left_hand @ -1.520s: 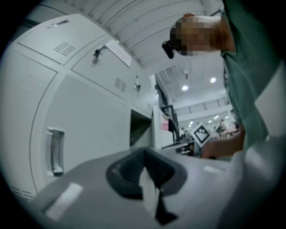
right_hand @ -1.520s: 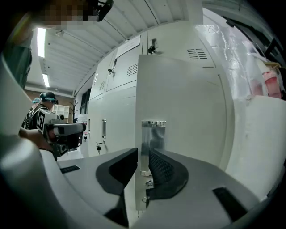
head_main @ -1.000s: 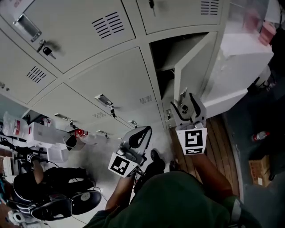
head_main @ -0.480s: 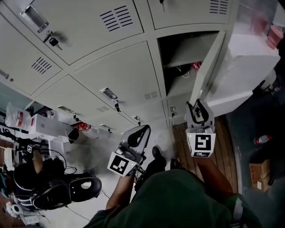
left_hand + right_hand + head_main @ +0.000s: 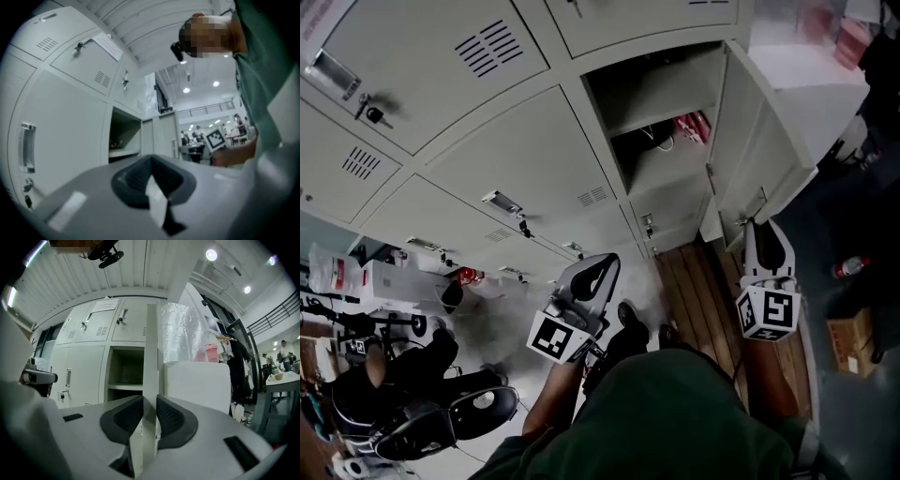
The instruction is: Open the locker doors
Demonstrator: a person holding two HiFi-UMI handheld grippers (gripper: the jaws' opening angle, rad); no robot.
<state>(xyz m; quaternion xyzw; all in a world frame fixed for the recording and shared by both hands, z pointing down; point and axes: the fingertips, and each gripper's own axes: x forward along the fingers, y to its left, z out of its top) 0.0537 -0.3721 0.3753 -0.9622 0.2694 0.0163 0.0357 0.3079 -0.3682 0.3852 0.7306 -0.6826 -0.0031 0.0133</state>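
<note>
Your right gripper (image 5: 752, 231) has just narrowed onto the free edge of the locker door (image 5: 766, 141) and now pinches it. The door has swung wider and stands right of its open compartment (image 5: 661, 98). Your left gripper (image 5: 602, 265), pressed together and empty, sits below-left of that compartment, near closed doors (image 5: 534, 159) still to open.

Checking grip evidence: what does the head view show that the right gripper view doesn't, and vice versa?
Head view only: the right gripper's marker cube, the wood floor, a red item on the shelf. Right gripper view only: pads pressed on the door edge, the jaws having just closed on it; ceiling lights. Both: right gripper, door, open locker.
</note>
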